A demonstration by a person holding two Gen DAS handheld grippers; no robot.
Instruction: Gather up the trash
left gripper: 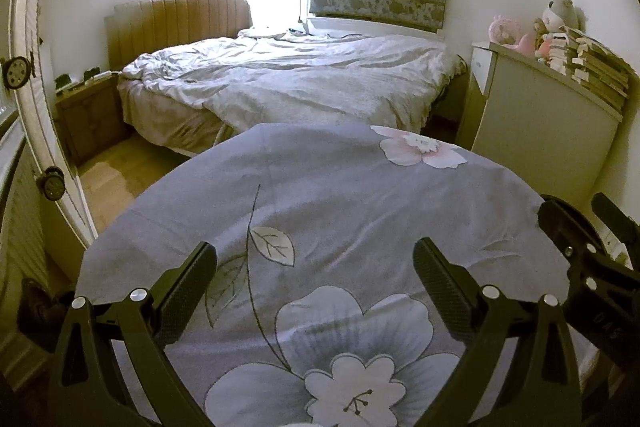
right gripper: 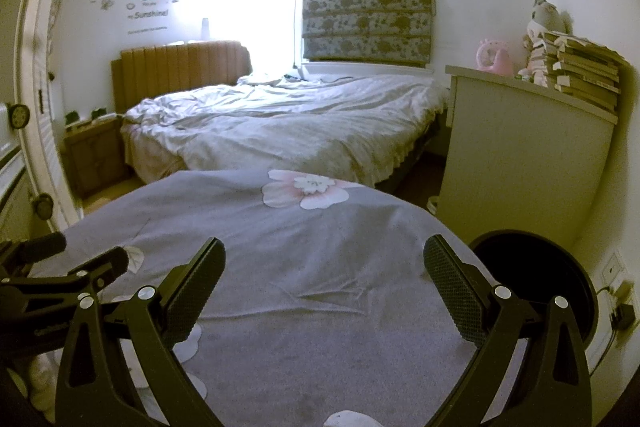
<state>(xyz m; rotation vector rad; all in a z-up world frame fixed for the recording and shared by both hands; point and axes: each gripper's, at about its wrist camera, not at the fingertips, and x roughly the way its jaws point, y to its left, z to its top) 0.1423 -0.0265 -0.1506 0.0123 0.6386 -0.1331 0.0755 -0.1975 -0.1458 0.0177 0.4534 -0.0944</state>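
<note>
Bedroom; flowered grey cloth (left gripper: 320,195) bare of trash. My left tongs (left gripper: 315,267) and right tongs (right gripper: 324,263) spread, holding nothing. Black bin (right gripper: 560,267) beside; collecting seemingly unstarted or finished.

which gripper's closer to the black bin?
Right. The bin sits just past the right gripper, off the cloth's right edge. The left gripper is a gripper farther left; its view doesn't show the bin.

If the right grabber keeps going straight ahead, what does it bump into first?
Probably the flowery grey cloth stretching right in front of the open right gripper. If it skims above that, the bed comes next, though depth is hard to judge.
</note>
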